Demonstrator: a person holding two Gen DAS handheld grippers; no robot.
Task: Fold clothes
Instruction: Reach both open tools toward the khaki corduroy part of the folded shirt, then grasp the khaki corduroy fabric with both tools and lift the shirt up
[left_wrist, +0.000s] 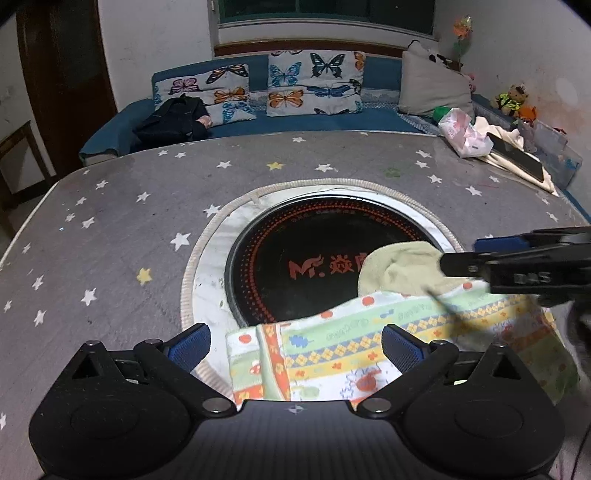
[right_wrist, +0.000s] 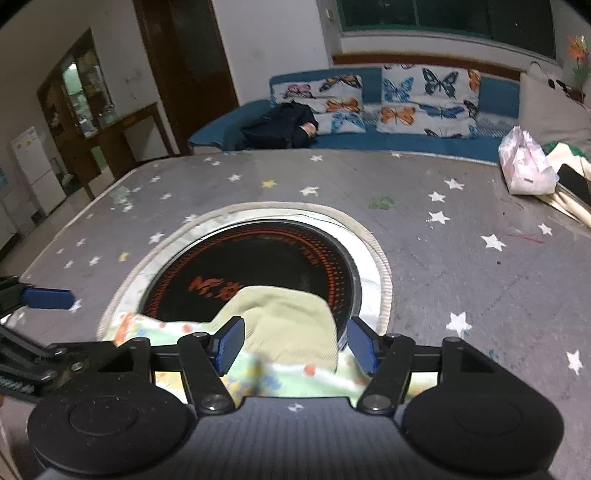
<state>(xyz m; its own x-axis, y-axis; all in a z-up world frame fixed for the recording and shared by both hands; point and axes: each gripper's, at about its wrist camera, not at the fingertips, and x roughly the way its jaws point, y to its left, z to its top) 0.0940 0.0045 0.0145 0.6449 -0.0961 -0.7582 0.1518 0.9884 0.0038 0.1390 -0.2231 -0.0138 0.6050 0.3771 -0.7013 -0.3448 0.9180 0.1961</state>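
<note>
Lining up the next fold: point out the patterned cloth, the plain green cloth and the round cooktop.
patterned cloth (left_wrist: 332, 350): left wrist view, on its striped middle.
plain green cloth (right_wrist: 291, 321): right wrist view, on its centre.
round cooktop (left_wrist: 280, 236): left wrist view, on the black glass.

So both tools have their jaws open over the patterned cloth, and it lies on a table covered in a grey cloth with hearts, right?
Not hearts: the left wrist view shows white and yellow stars on the grey table cover. The rest holds: left gripper and right gripper are open over the patterned cloth.
</note>
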